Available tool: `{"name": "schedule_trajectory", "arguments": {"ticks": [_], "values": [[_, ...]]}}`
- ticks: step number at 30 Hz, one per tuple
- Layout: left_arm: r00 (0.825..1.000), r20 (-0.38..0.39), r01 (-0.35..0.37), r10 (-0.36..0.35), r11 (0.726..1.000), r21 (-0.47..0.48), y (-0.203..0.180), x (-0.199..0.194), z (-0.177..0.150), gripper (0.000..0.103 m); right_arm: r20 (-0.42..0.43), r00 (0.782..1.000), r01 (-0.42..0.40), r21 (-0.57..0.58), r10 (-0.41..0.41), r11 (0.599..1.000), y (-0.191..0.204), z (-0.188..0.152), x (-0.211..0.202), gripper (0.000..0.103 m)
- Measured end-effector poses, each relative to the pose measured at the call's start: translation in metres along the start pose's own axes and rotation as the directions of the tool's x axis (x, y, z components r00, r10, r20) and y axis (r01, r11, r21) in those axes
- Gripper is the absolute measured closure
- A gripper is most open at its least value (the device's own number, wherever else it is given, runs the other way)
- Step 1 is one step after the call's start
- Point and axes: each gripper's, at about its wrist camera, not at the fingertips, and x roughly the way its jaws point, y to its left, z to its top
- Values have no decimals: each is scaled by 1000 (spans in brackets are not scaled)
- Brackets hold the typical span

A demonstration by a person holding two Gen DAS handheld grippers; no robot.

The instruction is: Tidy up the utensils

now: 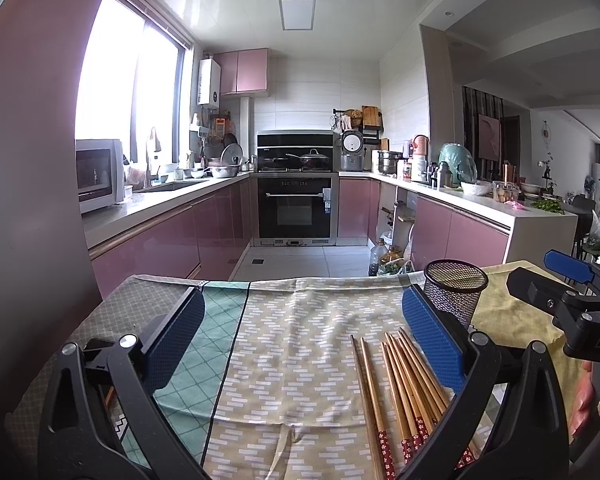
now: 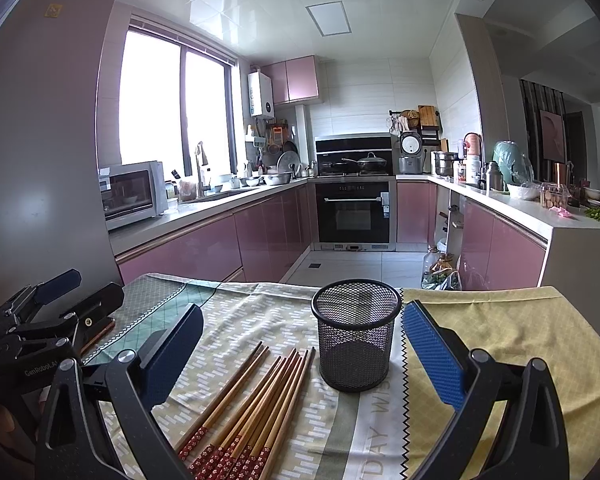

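Both grippers, left point(image 1: 300, 320) & right point(image 2: 300, 344), jaws wide open, empty; chopsticks point(image 2: 252, 404) lie bunched on desk cloth point(image 2: 500, 340), just left of upright mesh cup point(image 2: 356, 336)

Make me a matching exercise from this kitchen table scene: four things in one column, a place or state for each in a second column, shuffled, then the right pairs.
Things:
1. black wire-mesh cup
2. wooden chopsticks with red flowered ends
3. left gripper
4. steel pan with glass lid

Places or states:
A. lying flat in a bunch on the tablecloth
B. on the stove at the far wall
C. standing upright and empty
D. open, holding nothing

Pairs: 1-C, 2-A, 3-D, 4-B
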Motion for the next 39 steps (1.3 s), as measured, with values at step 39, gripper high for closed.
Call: {"name": "schedule_trajectory", "arguments": {"ticks": [39], "values": [[886, -453, 162, -99, 981, 104, -17, 92, -50, 31, -497, 868, -25, -49, -3, 998, -4, -65, 79, 33]]}}
